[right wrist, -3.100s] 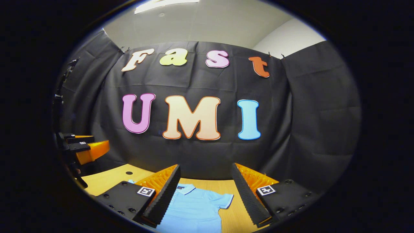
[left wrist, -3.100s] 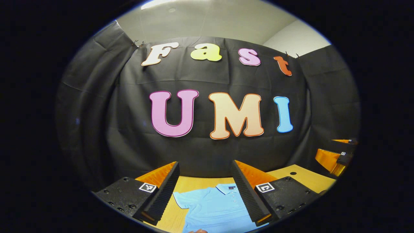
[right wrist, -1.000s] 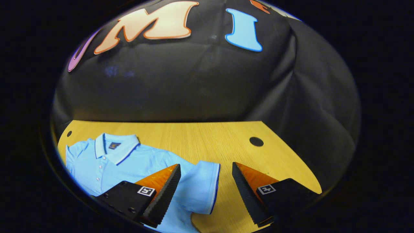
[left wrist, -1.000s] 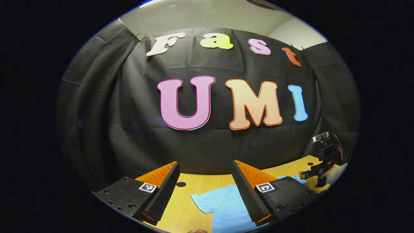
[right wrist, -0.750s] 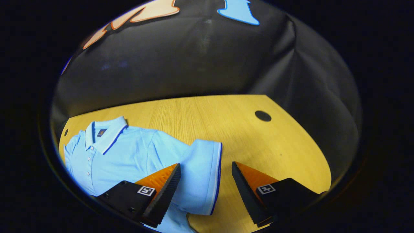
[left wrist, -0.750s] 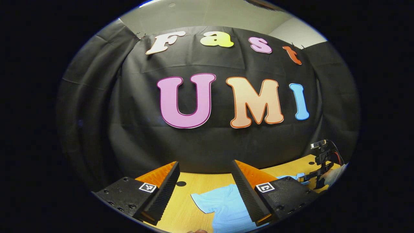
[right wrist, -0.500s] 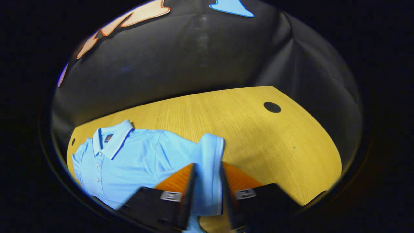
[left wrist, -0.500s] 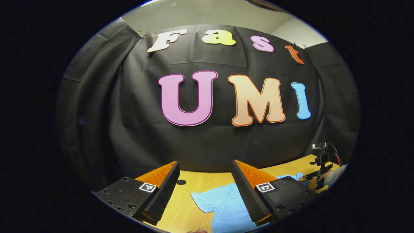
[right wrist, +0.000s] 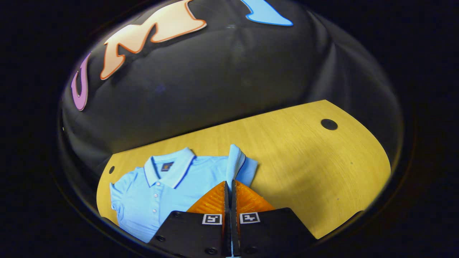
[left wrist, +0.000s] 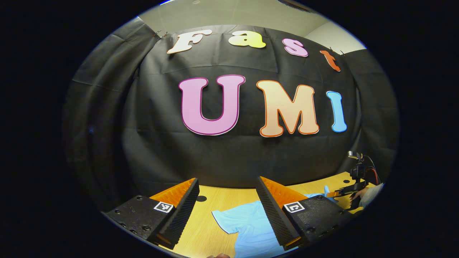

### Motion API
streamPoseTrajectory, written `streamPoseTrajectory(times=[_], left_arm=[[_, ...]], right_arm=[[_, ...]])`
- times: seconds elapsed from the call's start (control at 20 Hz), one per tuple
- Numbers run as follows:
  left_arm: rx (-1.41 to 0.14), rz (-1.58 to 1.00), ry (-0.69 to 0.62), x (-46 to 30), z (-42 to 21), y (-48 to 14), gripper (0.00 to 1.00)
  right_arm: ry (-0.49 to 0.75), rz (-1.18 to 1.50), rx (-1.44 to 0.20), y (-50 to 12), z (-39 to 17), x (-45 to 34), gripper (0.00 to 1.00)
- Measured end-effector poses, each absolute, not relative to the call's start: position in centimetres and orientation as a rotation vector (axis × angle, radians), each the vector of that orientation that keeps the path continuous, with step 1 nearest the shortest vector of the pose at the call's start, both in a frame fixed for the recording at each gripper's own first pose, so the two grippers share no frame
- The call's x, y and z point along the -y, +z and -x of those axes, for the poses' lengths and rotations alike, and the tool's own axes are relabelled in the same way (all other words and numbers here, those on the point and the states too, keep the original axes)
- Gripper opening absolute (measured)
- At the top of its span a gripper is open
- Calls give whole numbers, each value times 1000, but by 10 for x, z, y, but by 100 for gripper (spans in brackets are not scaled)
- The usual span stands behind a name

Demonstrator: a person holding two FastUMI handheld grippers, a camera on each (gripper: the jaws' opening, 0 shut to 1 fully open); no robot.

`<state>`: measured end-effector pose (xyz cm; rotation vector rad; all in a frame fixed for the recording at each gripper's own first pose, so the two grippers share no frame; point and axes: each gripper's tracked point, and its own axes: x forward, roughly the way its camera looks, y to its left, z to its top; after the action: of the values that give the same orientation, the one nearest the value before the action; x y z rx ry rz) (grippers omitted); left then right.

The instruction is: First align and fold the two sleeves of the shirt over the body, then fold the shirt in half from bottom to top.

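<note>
A light blue polo shirt [right wrist: 168,186] lies collar-up on the wooden table [right wrist: 304,161]. My right gripper [right wrist: 229,186] is shut on the shirt's right sleeve [right wrist: 235,163], which stands lifted off the table between the fingers. In the left gripper view, my left gripper [left wrist: 227,188] is open above the table, with the shirt's other sleeve [left wrist: 238,220] lying flat below and between its fingers. Far right in that view, the right gripper [left wrist: 346,193] and the hand holding it show with a bit of blue cloth.
Black cloth walls close the booth behind and beside the table. Round cable holes [right wrist: 329,124] [left wrist: 201,198] sit near the table's back corners. Bare wood extends right of the shirt [right wrist: 322,186].
My right gripper tilted down over the sleeve, shut on it, and has lifted it up and inward. The left gripper stayed open and drifted only slightly.
</note>
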<state>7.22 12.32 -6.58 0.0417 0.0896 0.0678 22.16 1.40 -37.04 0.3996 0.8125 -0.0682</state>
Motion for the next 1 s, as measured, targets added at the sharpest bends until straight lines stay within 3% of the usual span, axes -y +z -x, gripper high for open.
streamPoseTrajectory(times=[0.5, 0.55, 0.6, 0.75, 0.85, 0.95, 1.0], left_arm=[[-176, 17, 131, -152, -78, -120, 96], [-189, 18, 135, -155, -83, -131, 96], [-206, 16, 144, -160, -88, -145, 96], [-257, 23, 160, -168, -110, -182, 96], [-296, 23, 162, -169, -125, -210, 95], [-348, 7, 153, -167, -140, -241, 95], [-377, 1, 142, -165, -146, -256, 95]], right_arm=[[120, -469, -893, -396, -210, -148, 3], [132, -469, -908, -398, -203, -153, 11], [147, -457, -898, -392, -202, -153, 10], [186, -372, -817, -372, -201, -151, 99], [200, -347, -774, -350, -195, -145, 94], [205, -327, -736, -333, -188, -135, 98], [202, -313, -720, -326, -184, -127, 94]])
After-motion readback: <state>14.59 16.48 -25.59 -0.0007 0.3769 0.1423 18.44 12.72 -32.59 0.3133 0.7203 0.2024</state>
